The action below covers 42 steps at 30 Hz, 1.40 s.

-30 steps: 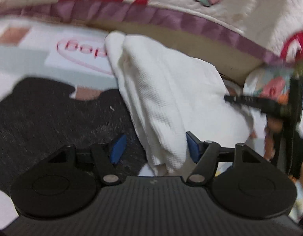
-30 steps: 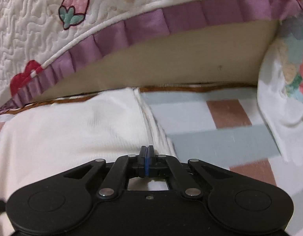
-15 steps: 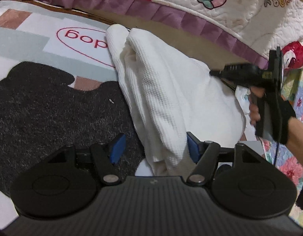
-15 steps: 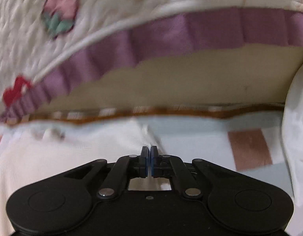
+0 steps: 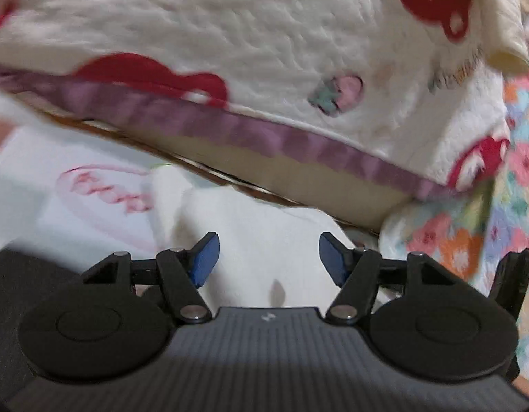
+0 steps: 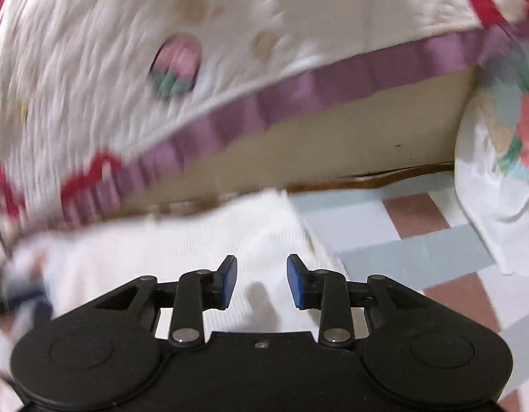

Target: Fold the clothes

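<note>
A white waffle-knit garment [image 5: 264, 233] lies folded on a patterned floor mat [image 5: 75, 185] by the foot of a bed. My left gripper [image 5: 266, 257] is open just above it, blue pads apart, holding nothing. In the right wrist view the same white garment [image 6: 182, 243] lies below my right gripper [image 6: 262, 281], which is open and empty over the garment's right edge. Both views are blurred by motion.
A quilted bedspread [image 5: 264, 34] with a purple frill [image 6: 298, 92] hangs over the beige bed base [image 6: 333, 151] close ahead. A dark rug [image 5: 10, 274] lies at the left. A floral cloth [image 5: 470, 233] lies at the right, also in the right wrist view [image 6: 497, 158].
My right gripper was shut and is now open. My left gripper has swung up and forward over the white garment, toward the bed.
</note>
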### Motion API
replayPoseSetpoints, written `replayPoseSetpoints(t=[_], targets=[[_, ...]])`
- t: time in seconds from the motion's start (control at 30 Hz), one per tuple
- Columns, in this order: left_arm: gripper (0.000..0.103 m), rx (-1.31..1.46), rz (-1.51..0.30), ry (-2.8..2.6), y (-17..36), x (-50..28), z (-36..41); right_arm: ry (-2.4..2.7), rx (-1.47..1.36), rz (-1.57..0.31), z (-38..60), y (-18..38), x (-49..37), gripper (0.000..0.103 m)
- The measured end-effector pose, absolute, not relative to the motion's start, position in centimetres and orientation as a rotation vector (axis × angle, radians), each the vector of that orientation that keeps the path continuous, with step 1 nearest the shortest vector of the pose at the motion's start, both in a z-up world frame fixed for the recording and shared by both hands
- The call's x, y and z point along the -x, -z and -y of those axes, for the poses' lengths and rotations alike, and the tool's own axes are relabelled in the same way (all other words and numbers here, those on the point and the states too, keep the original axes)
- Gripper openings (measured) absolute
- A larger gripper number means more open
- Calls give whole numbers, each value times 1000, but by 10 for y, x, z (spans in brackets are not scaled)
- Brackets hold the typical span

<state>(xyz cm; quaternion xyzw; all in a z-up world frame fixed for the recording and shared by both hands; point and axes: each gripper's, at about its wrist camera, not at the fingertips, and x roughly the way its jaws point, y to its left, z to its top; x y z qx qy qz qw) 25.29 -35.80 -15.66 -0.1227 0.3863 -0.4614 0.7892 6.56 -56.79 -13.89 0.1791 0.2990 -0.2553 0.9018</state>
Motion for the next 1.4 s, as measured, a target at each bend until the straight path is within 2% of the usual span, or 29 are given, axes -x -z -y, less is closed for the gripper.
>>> replayPoseSetpoints(t=[0.03,0.07,0.1,0.17,0.23,0.33,0.4,0.47,0.63,0.77,0.87,0.93,1.03,1.23,1.27,1.3,1.33,1.4], targets=[[63,174,-851,941,160,-260,372,550,-338,-637,571,144,-69,36],[63,80,-859,870,166,-267,384,584,-309,-656,578,148,-72,32],[67,-1,-865,807,171,-274,395,641,-265,-669,584,153,-73,32],[72,-15,-881,797,179,-287,396,761,-189,-673,597,160,-69,33],[73,21,-869,803,177,-292,386,817,-279,-645,612,156,-57,33],[80,37,-810,773,173,-296,368,818,-503,-551,623,135,-31,44],[80,136,-861,772,177,-305,352,809,-585,-503,611,122,-16,59],[79,223,-906,760,179,-312,336,796,-710,-474,602,118,4,66],[79,381,-999,788,180,-322,308,687,-1140,-446,587,158,45,66],[80,380,-1116,899,193,-317,318,730,-1032,-456,567,168,44,66],[81,369,-1141,925,202,-308,333,700,-1160,-353,563,177,53,66],[86,307,-1116,955,207,-306,345,663,-1198,-310,564,178,52,66],[86,175,-996,922,204,-305,360,623,-1134,-349,567,177,38,66],[94,168,-968,880,203,-320,384,601,-1192,-304,574,188,36,69],[93,154,-965,885,203,-319,386,597,-1202,-290,575,190,36,70],[87,139,-961,892,203,-318,389,592,-1197,-283,576,191,35,71],[72,120,-951,907,203,-315,391,589,-1182,-282,577,191,32,71],[64,113,-927,929,205,-309,390,584,-1134,-290,581,188,23,75]])
